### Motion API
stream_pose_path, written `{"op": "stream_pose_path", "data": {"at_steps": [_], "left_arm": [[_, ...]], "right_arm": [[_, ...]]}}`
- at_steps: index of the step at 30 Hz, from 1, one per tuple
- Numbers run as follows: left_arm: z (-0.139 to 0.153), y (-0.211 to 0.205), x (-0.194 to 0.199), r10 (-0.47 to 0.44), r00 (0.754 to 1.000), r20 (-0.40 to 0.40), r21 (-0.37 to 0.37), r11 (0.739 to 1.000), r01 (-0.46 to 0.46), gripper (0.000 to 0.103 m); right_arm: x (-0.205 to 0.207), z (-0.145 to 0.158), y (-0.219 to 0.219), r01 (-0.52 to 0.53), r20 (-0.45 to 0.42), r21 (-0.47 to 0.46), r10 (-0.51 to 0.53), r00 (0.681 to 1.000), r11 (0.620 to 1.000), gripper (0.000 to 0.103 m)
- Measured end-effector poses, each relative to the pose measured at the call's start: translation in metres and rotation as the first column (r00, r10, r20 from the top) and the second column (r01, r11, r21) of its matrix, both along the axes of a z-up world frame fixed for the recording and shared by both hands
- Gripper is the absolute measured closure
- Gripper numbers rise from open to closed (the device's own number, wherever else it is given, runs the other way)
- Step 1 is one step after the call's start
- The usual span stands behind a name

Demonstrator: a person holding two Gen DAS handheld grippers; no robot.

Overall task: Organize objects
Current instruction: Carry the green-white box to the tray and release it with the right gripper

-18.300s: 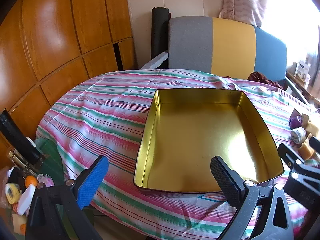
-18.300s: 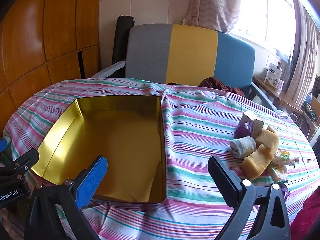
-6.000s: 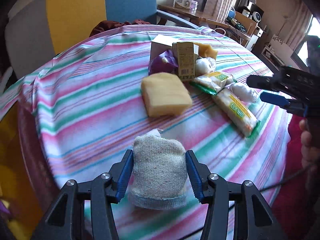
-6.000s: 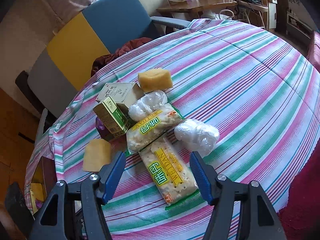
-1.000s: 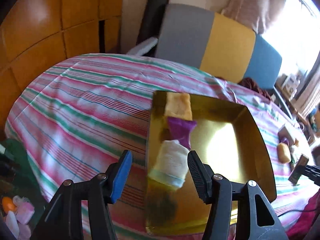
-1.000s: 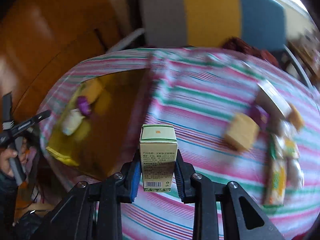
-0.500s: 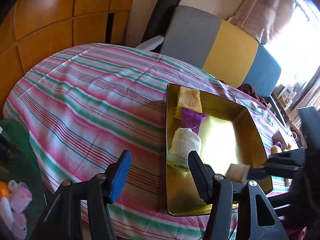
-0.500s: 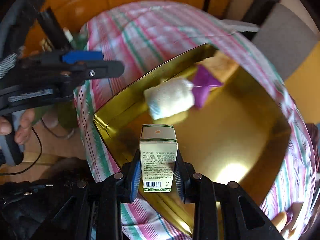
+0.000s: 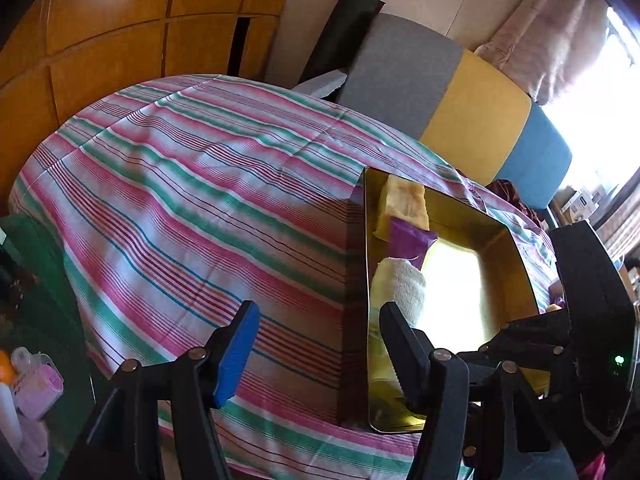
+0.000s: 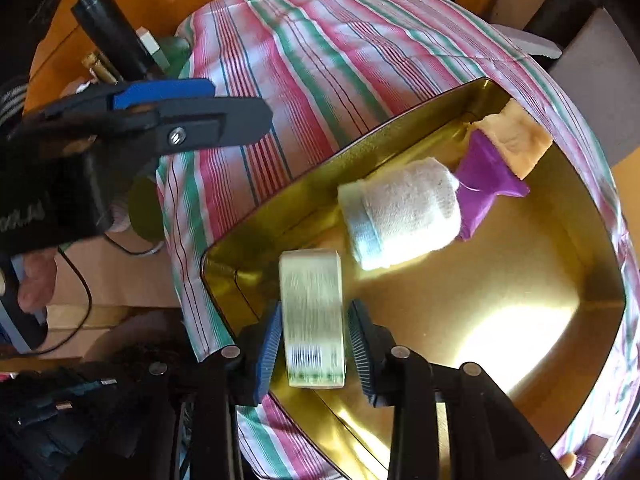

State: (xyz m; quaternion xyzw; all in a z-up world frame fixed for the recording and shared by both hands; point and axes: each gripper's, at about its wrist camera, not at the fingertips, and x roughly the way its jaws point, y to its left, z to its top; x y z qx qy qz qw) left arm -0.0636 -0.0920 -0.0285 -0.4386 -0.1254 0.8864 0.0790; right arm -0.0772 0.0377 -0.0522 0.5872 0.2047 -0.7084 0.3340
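A gold tin tray [image 10: 592, 304] lies on the striped tablecloth; it also shows in the left wrist view [image 9: 520, 248]. Along its left wall lie a yellow sponge [image 10: 516, 140], a purple packet [image 10: 484, 184] and a rolled white sock [image 10: 400, 212]. My right gripper [image 10: 314, 340] is over the tray's near corner, its jaws slightly parted around a blurred green and white carton [image 10: 312, 316]. My left gripper [image 9: 316, 344] is open and empty, above the cloth just left of the tray. It also shows in the right wrist view [image 10: 240, 116].
A grey, yellow and blue chair back [image 9: 460, 92] stands behind the table. Wooden panels [image 9: 100, 40] line the left wall. Bottles and small items [image 9: 28, 384] sit low at the left. The right gripper's body [image 9: 580, 340] is close on my left gripper's right.
The right gripper has lowered the carton into the tray's near corner; its jaws have parted and the carton is blurred. The left gripper has drawn back left of the tray.
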Motion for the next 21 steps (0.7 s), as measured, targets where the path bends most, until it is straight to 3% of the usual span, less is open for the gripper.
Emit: {"op": "stream_pose_path", "data": {"at_steps": [8,13,16,21], "left_arm": [[0.0,0.001,0.003,0.013,1.0,-0.008,-0.028,1.0,-0.013,0.038],[0.005,0.009,0.009,0.017,0.999,-0.043,-0.082,0.996,-0.02,0.034],[0.009,0.017,0.014,0.01,0.998,-0.07,-0.119,0.993,-0.018,0.034],[0.018,0.037,0.023,-0.031,0.993,-0.118,-0.178,0.984,0.009,0.033]], "right_arm": [[0.006,0.0,0.012,0.057,0.014,-0.087,-0.056,0.998,0.995,0.066],[0.015,0.017,0.036,0.147,-0.044,-0.17,-0.156,0.987,0.975,0.064],[0.026,0.029,0.057,0.21,-0.101,-0.217,-0.236,0.966,0.953,0.062],[0.018,0.046,0.092,0.337,-0.171,-0.26,-0.386,0.906,0.905,0.06]]}}
